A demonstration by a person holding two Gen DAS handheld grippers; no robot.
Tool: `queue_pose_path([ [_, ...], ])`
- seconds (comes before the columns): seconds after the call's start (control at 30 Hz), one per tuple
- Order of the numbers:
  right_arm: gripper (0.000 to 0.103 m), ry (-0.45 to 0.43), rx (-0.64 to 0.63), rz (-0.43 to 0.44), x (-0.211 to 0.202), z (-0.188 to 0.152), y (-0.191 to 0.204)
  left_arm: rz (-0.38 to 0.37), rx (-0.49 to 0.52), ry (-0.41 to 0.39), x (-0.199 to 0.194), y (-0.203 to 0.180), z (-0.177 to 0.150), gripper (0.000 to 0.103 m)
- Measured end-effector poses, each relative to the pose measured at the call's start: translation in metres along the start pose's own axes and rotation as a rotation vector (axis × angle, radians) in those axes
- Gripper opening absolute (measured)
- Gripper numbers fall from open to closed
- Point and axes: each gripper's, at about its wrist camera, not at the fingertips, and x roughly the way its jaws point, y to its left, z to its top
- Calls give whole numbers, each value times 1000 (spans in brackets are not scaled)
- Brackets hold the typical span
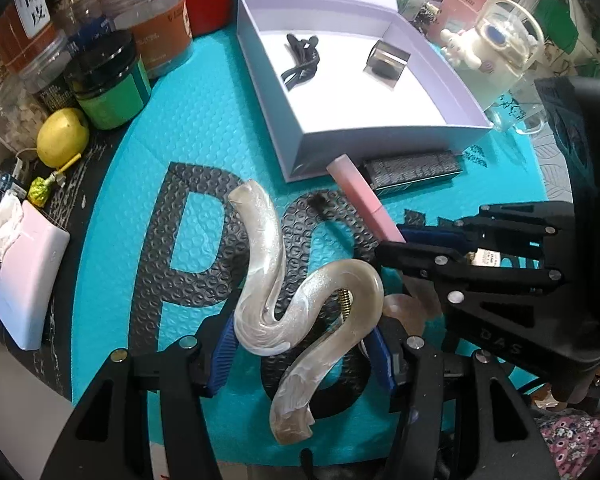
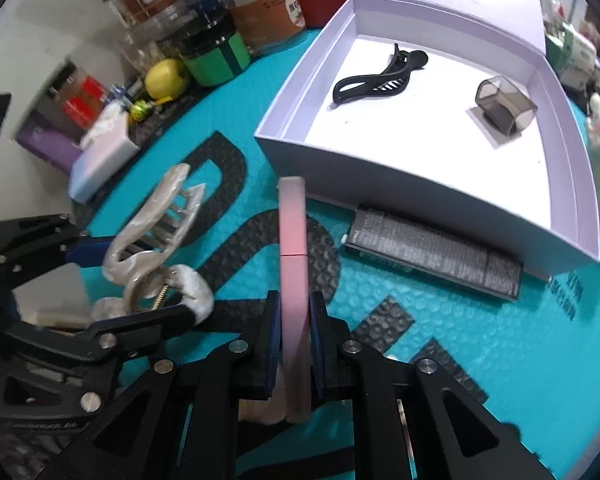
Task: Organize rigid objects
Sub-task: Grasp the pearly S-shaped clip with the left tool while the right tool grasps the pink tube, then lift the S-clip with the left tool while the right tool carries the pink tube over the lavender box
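Observation:
My left gripper [image 1: 300,344] is shut on a pearly white wavy hair claw [image 1: 284,292], held above the teal mat; it also shows in the right wrist view [image 2: 152,248]. My right gripper [image 2: 294,316] is shut on a pink tube [image 2: 292,248], which points toward the open lavender box [image 2: 284,144]. In the left wrist view the right gripper [image 1: 396,242] holds the pink tube [image 1: 360,192] just right of the claw. The box [image 1: 272,100] holds a black hair clip [image 2: 376,76] and a small smoky clear case [image 2: 504,100].
A flat black printed box [image 2: 436,252] lies on the teal mat [image 2: 480,360] before the lavender box. Jars [image 1: 112,76], a lemon [image 1: 62,136] and a white tissue pack [image 1: 32,280] line the left. A glass mug with a white figure [image 1: 496,48] stands at the right.

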Motion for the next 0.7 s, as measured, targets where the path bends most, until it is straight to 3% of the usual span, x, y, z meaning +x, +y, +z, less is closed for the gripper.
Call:
queue_pose_path([
  [0.7, 14, -119, 114, -29, -83, -46, -6, 9, 135, -96, -44, -53, 4, 56],
])
